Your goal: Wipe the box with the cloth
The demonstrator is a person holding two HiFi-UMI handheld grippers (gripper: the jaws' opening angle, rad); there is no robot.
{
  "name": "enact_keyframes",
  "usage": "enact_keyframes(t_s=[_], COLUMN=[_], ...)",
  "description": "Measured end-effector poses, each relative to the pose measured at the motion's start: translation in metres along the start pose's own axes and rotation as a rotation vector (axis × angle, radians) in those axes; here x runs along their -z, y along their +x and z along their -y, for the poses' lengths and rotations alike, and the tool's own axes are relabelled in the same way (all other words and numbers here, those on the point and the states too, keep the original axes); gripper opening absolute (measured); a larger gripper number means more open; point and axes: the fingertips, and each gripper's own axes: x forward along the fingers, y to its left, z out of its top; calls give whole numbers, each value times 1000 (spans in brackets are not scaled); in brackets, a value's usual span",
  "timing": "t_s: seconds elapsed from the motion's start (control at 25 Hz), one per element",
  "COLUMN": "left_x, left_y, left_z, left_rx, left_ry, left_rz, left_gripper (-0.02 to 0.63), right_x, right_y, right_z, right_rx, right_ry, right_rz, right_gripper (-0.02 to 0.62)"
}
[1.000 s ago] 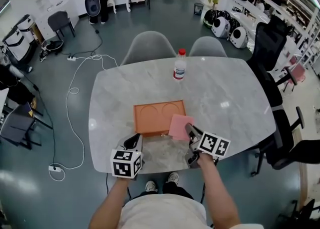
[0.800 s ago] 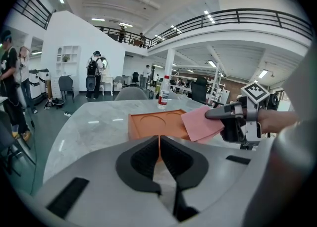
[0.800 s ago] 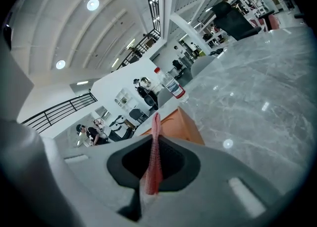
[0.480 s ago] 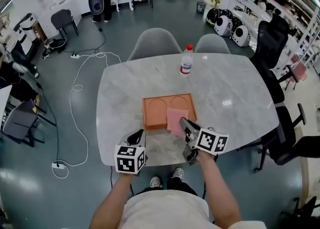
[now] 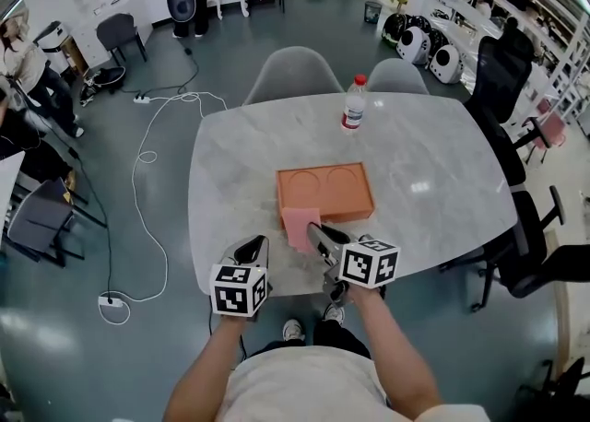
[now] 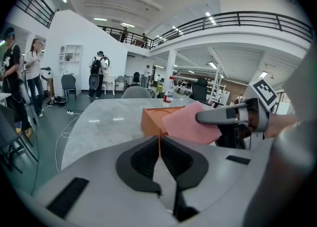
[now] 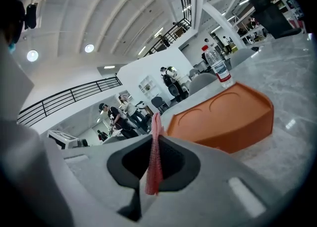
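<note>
wipe looks about to start, or just begun. your right gripper (image 5: 316,232) has its jaws clamped on the pink cloth (image 5: 299,225), which hangs at the near-left corner of the box (image 5: 324,192). the box sits mid-surface (image 5: 433,162), a bit toward your edge. left gripper (image 5: 251,249) has its jaws closed on nothing and sits by the near edge, apart from the box. next move, i'd say: lay the cloth flat on the box top and drag it across. the box may slide, so brace it with the left. can't tell if the cloth touches the box yet. can't tell either if the two rings on top are recesses. bottle (image 5: 354,104) at the far edge is well clear.
</note>
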Motion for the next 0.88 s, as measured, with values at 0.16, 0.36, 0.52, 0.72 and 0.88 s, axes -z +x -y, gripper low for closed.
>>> enact_keyframes(t_s=[0.16, 0.36, 0.52, 0.72, 0.88], left_x=[6, 12, 11, 11, 10], left_y=[-7, -9, -11, -8, -5], left_z=[-3, -9, -12, -12, -9], left_rx=[2, -7, -13, -15, -13], left_ry=[2, -2, -4, -7, -10], left_rz=[-3, -11, -15, -16, -19], left_gripper=[15, 15, 15, 15, 15], right_x=[20, 38, 42, 47, 47], right_y=[10, 21, 25, 30, 28], right_z=[-5, 1, 7, 17, 24], right_rx=[-2, 15, 33, 55, 73], right_ry=[5, 23, 54, 73, 85], right_rz=[-27, -61, -66, -75, -81], right_gripper=[17, 17, 17, 17, 17])
